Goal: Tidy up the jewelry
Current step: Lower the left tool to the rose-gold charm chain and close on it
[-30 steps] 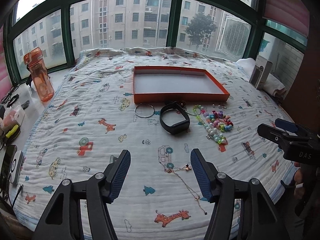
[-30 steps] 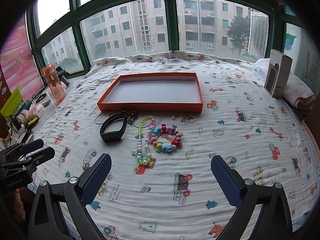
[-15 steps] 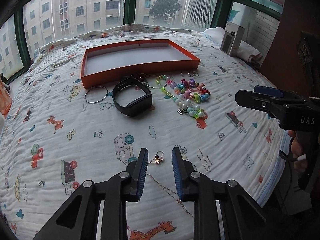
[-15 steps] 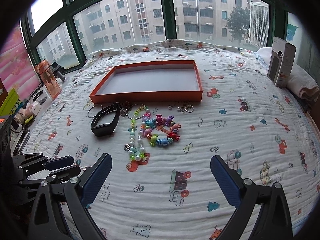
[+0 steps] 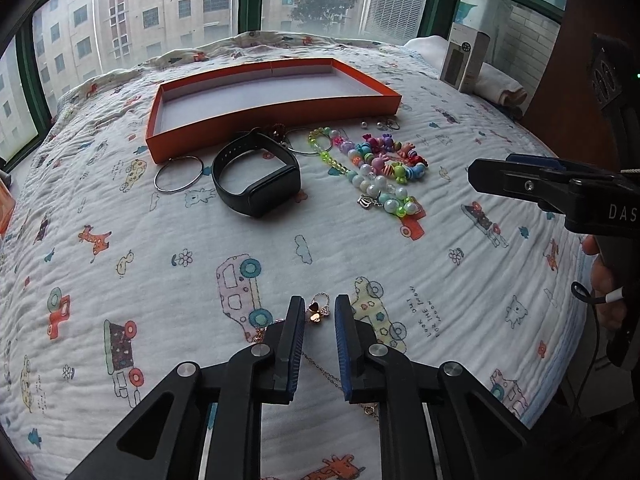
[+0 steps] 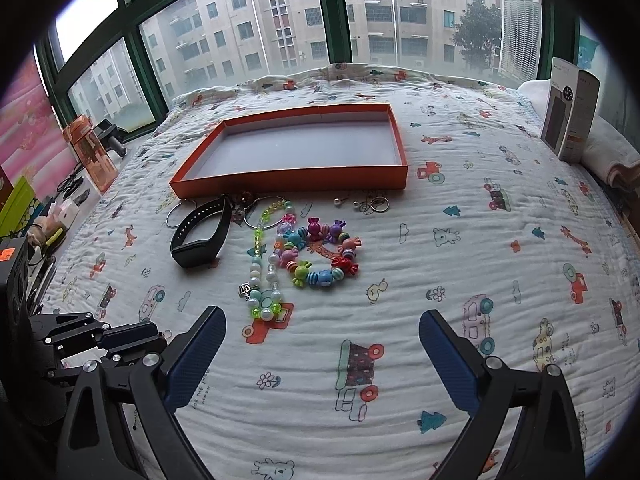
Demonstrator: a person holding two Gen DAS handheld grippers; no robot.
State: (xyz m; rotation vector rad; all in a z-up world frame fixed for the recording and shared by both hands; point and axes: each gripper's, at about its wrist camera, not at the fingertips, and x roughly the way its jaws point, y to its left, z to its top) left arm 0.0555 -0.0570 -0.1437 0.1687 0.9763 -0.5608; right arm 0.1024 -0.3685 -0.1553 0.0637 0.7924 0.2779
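The left claw [image 5: 317, 312] is straddling the necklace [image 5: 319, 312] pendant on the bed [image 5: 160, 272], fingers narrowed but not visibly pinching, probably to carry it to the orange tray [image 5: 276, 114]. The right claw [image 6: 322, 338] is hanging wide open, holding nothing.

- Printed quilt [image 6: 460, 240] with cartoon cars and animals: fills centre of frame.
- Orange water bottle [image 6: 90, 152]: upright, left edge, by window.
- Grey-and-white carton [image 6: 570, 114]: upright, upper right, against folded towel [image 6: 612, 156].
- Green-framed window [image 6: 332, 8]: top; apartment blocks beyond.
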